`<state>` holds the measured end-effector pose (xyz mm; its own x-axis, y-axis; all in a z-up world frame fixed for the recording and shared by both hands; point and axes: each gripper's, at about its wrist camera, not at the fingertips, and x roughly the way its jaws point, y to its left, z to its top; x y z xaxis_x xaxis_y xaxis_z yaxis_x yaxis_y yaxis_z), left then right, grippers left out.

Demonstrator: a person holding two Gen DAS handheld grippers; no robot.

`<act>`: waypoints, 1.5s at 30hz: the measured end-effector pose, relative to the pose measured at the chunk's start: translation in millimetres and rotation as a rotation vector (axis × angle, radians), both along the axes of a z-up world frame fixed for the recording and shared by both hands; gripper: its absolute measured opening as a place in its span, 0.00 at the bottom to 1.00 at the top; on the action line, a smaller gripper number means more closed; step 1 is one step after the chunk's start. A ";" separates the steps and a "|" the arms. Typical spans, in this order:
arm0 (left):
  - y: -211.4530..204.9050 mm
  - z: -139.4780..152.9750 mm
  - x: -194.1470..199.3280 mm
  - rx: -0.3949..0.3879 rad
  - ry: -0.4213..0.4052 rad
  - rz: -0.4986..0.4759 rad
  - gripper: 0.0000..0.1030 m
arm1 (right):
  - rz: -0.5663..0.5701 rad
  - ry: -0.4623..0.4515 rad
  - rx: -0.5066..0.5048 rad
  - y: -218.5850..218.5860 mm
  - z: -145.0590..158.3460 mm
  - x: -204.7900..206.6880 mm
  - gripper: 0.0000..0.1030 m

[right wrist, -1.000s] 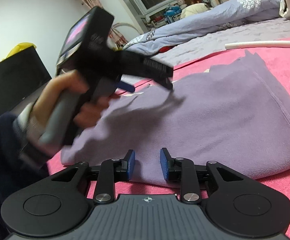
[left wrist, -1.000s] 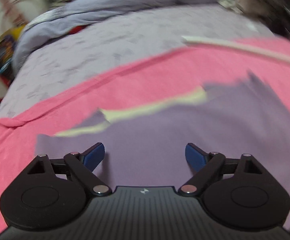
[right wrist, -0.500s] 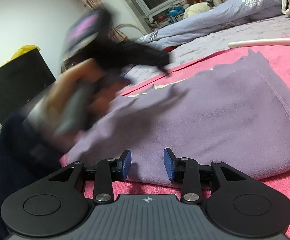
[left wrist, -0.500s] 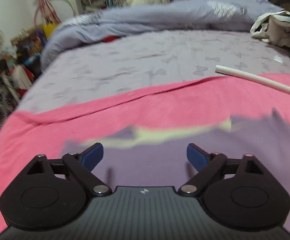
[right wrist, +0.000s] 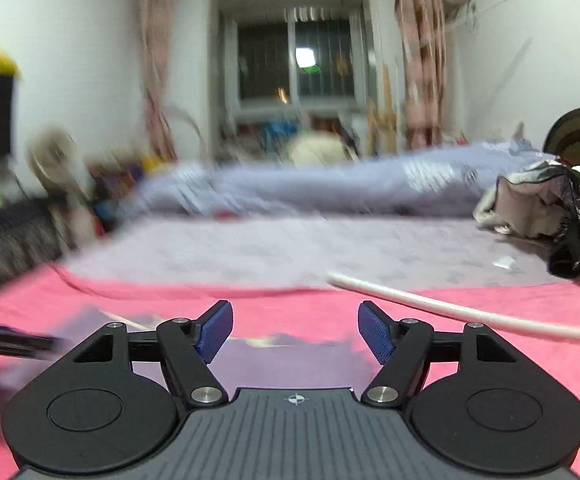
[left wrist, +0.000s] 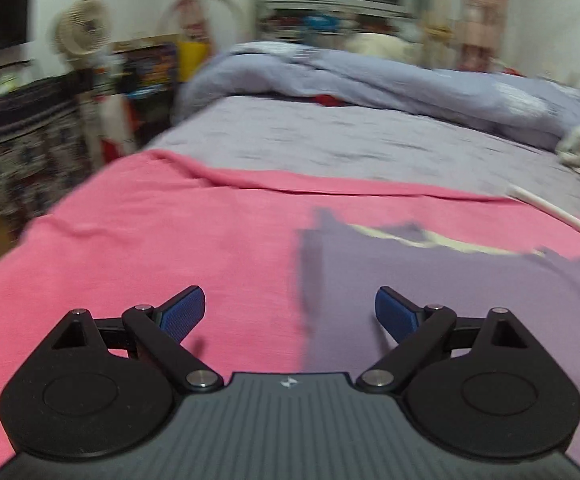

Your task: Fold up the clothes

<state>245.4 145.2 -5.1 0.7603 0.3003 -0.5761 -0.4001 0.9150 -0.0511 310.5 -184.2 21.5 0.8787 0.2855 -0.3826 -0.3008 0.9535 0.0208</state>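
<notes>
A purple garment [left wrist: 470, 292] with a pale yellow inner edge lies flat on a pink sheet [left wrist: 170, 240] spread over the bed. My left gripper [left wrist: 289, 314] hovers open over the garment's left edge, its left finger above the pink sheet and its right finger above the purple cloth. My right gripper [right wrist: 295, 338] is open too, with nothing between its fingers; the purple garment [right wrist: 286, 364] shows low between them. A dark blurred shape at the left edge of the right wrist view is the other gripper's tip [right wrist: 10, 342].
A white rod [right wrist: 450, 304] lies across the pink sheet at the right. Behind it are lilac bedding [left wrist: 350, 148], a rolled blue quilt [right wrist: 330, 188] and a heap of clothes [right wrist: 542, 208]. A fan [left wrist: 82, 36] and clutter stand left of the bed.
Both views have swung up and to the left, away from the garment toward the room. My right gripper has opened wide. The left gripper has shifted to the garment's left edge.
</notes>
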 end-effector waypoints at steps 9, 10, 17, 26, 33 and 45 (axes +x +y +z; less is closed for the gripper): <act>-8.2 -6.8 3.4 0.030 0.054 -0.030 0.92 | -0.093 0.263 0.023 -2.0 -67.1 107.2 0.12; -11.1 -6.9 3.3 0.041 0.056 -0.035 0.93 | -0.144 0.237 0.023 -9.3 -65.1 106.7 0.08; -9.2 -8.3 8.0 0.054 0.063 -0.013 0.95 | -0.140 0.201 0.022 -26.1 -61.1 99.8 0.16; -9.4 -7.3 6.8 0.073 0.052 -0.006 0.95 | -0.039 0.199 -0.194 16.7 -70.0 96.9 0.29; 0.2 -4.5 3.0 0.034 0.028 0.038 0.96 | -0.012 0.133 -0.049 1.4 -56.7 84.5 0.14; -0.6 -5.3 3.4 0.040 0.041 0.038 0.96 | 0.013 0.092 -0.096 7.0 -47.8 73.5 0.28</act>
<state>248.8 144.6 -10.3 0.7242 0.3517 -0.5932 -0.4352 0.9003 0.0025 384.1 -177.2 -26.4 0.8352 0.2549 -0.4874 -0.3141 0.9484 -0.0422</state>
